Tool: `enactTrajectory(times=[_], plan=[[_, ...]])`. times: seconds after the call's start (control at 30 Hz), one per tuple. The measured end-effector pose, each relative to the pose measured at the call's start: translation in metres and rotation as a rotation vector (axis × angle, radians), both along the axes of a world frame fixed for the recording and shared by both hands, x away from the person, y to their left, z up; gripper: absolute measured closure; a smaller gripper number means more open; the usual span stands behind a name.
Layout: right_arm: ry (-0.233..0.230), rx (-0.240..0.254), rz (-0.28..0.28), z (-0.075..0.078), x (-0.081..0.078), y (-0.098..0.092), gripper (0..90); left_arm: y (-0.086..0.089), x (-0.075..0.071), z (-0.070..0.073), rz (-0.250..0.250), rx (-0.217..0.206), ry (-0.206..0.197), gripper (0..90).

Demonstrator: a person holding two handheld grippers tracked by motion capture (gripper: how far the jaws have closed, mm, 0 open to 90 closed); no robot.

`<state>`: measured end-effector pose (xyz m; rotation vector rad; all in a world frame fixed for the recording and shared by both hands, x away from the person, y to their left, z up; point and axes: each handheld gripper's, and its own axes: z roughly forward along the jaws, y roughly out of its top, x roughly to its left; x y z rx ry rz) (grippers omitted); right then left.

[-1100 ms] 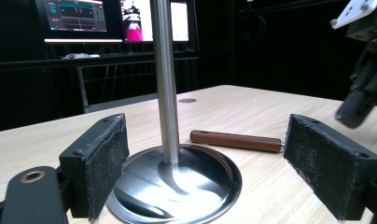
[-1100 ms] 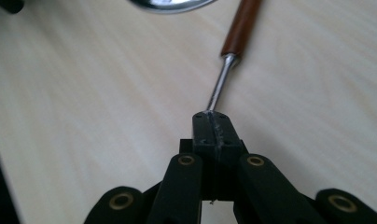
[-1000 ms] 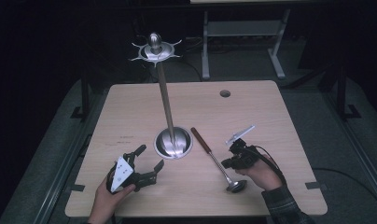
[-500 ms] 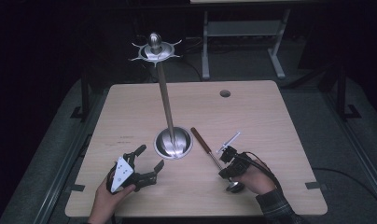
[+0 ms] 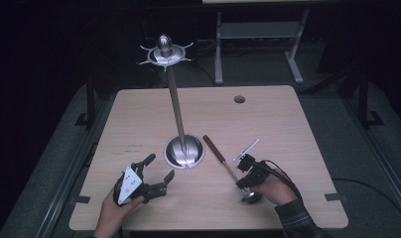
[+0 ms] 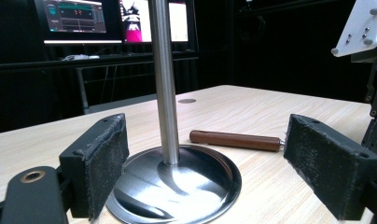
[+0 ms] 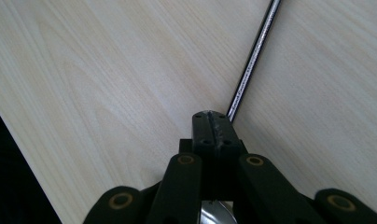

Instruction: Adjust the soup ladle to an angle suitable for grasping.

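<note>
**Our right jaws pinch the ladle's thin metal stem**

We hold a gripper in each hand over the pale wooden worktop point(image 5: 288, 124). Our right gripper point(image 5: 245, 174) is low on the worktop, near the front edge on the right side. Its jaws are pressed tight together, and the thin shiny stem of the long metal ladle with a dark brown wooden handle point(image 5: 223, 157) runs right between them. In the right gripper view, the stem point(image 7: 252, 56) comes out from the tip of the shut jaws and goes up and away across the wood. A bit of the shiny bowl peeks out under the jaws.

The ladle lies flat on the worktop. Its brown handle points toward the back, just beside the round base of the tall silver stand point(image 5: 184, 151). Its small round bowl point(image 5: 251, 197) rests near the front edge, close to our right hand.

Our left gripper point(image 5: 156, 173) rests on the front left part of the worktop. Its jaws stand wide open and hold nothing. In the left gripper view, the silver pole of the stand point(image 6: 164, 79) rises between the two black pads, farther off, and the brown handle point(image 6: 234, 140) lies behind the shiny base. The stand has a flat spiky ring at its top point(image 5: 165, 53).
</note>
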<state>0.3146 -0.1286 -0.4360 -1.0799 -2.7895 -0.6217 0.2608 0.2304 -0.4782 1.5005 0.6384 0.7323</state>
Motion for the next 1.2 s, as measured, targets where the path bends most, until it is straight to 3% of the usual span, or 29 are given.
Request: enactTrajectory(times=[0.2, 0.6, 0.7, 0.77, 1.03, 1.13, 1.2], plan=[[-0.007, -0.008, -0.008, 0.000, 0.002, -0.004, 89.8, 0.000, 0.000, 0.000, 0.000, 0.000, 0.000, 13.3], [-0.041, -0.075, -0.036, 0.003, 0.010, -0.015, 89.8, 0.000, 0.000, 0.000, 0.002, -0.003, 0.006, 13.3], [-0.071, -0.138, -0.050, 0.002, 0.014, -0.018, 89.8, 0.000, 0.000, 0.000, 0.001, 0.000, 0.003, 13.3], [-0.069, -0.153, -0.061, -0.001, 0.016, -0.020, 89.8, 0.000, 0.000, 0.000, 0.002, -0.004, 0.007, 13.4], [-0.072, -0.093, -0.028, 0.006, 0.011, -0.010, 89.8, 0.000, 0.000, 0.000, 0.000, 0.004, -0.002, 13.3], [-0.052, -0.072, -0.016, 0.005, 0.010, -0.004, 89.8, -0.001, -0.001, 0.000, 0.001, -0.003, 0.005, 13.3], [-0.041, -0.084, -0.013, 0.001, 0.010, 0.000, 89.8, -0.001, 0.000, 0.000, 0.000, -0.004, 0.005, 13.3]])
